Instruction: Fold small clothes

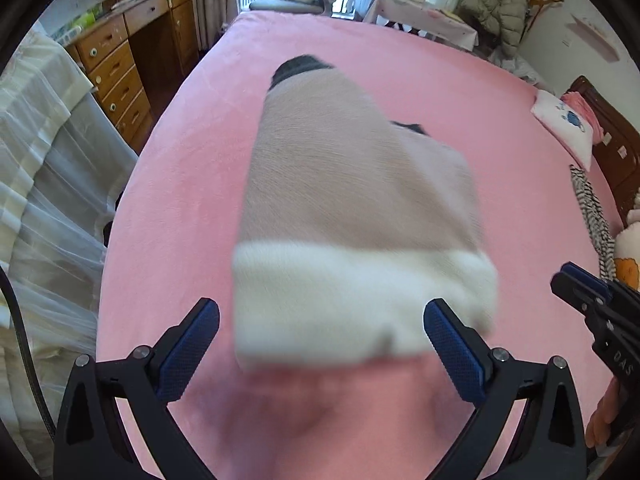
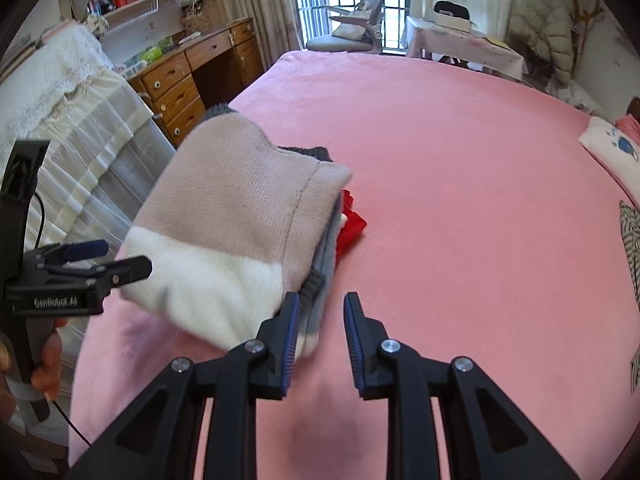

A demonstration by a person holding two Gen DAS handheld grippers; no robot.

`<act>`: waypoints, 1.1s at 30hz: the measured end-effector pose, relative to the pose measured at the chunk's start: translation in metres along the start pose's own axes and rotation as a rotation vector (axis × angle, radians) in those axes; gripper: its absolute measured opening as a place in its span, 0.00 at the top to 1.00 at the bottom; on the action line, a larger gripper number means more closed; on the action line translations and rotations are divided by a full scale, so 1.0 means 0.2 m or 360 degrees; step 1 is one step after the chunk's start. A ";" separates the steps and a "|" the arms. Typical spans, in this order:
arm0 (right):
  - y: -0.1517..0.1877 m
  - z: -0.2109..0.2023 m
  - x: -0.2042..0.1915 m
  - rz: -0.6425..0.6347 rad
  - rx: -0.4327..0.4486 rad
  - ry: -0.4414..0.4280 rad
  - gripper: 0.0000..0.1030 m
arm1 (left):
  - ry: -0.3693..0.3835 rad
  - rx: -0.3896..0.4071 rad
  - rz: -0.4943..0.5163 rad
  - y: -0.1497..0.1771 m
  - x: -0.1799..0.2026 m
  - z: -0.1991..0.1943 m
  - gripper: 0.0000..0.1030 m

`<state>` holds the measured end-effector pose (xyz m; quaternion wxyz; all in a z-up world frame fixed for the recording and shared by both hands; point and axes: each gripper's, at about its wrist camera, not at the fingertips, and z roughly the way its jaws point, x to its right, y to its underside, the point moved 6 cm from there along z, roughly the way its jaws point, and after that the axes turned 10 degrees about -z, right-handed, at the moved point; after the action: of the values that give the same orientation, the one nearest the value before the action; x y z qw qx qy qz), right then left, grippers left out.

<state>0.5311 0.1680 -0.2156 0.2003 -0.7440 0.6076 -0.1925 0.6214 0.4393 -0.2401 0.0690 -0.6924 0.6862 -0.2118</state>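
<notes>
A folded fluffy sweater [image 1: 352, 200], beige-pink with a white band and a dark grey collar, lies on the pink bed [image 1: 440, 80]. My left gripper [image 1: 320, 312] stands open and wide just short of the white band, touching nothing. In the right wrist view the sweater [image 2: 240, 216] shows stacked grey layers and a red piece [image 2: 352, 224] poking out beneath. My right gripper [image 2: 322, 300] is open at the sweater's near right corner, with only pink sheet between its fingers. Each gripper appears in the other's view: the right gripper [image 1: 576, 280] and the left gripper [image 2: 124, 257], held by a hand.
A wooden desk with drawers [image 1: 116, 68] and a white lace-covered piece [image 1: 48, 160] stand left of the bed. A pillow [image 1: 564, 124], a striped garment [image 1: 592, 208] and a plush toy [image 1: 628, 248] lie at the right. Beyond the far edge are a chair [image 2: 360, 28] and a small table [image 2: 460, 40].
</notes>
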 end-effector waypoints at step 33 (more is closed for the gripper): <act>1.22 -1.78 0.50 -0.0232 0.0004 -0.0226 0.58 | -0.0122 -0.0056 -0.0221 1.67 1.07 -1.58 0.01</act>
<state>0.1591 0.0037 -0.0400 0.2292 -0.7978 0.5359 -0.1540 0.1852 0.2746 -0.0425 0.0682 -0.7471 0.6370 -0.1772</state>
